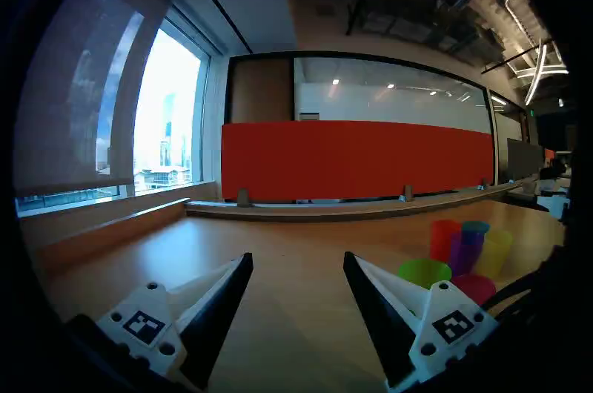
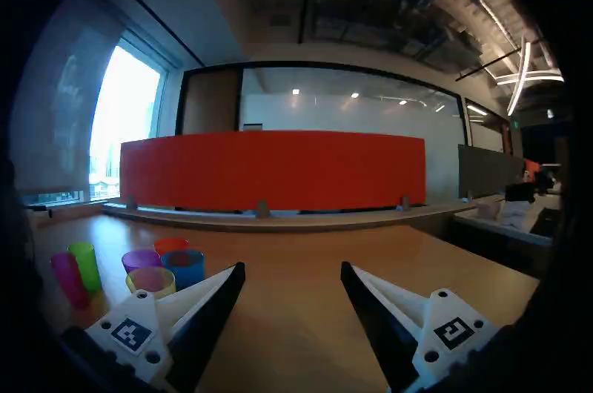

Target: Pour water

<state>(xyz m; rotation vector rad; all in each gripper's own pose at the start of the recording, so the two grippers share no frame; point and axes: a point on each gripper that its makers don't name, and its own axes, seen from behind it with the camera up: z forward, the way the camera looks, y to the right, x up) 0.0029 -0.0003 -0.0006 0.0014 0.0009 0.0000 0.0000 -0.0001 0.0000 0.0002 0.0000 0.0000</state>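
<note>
My left claw (image 1: 297, 255) and right claw (image 2: 292, 265) gape empty over a wooden desk (image 1: 311, 230) with plastic cups (image 2: 159, 267); orange partition (image 2: 274, 170) behind.

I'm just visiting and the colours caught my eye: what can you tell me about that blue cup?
The blue cup looks like translucent plastic: a plain, handle-less tumbler standing upright, mouth up, on the wooden table. It sits in a cluster, with the orange cup behind it and the purple cup and yellow cup beside it. Whether they touch, or whether it holds water, cannot be told. Nothing grips it.
</note>
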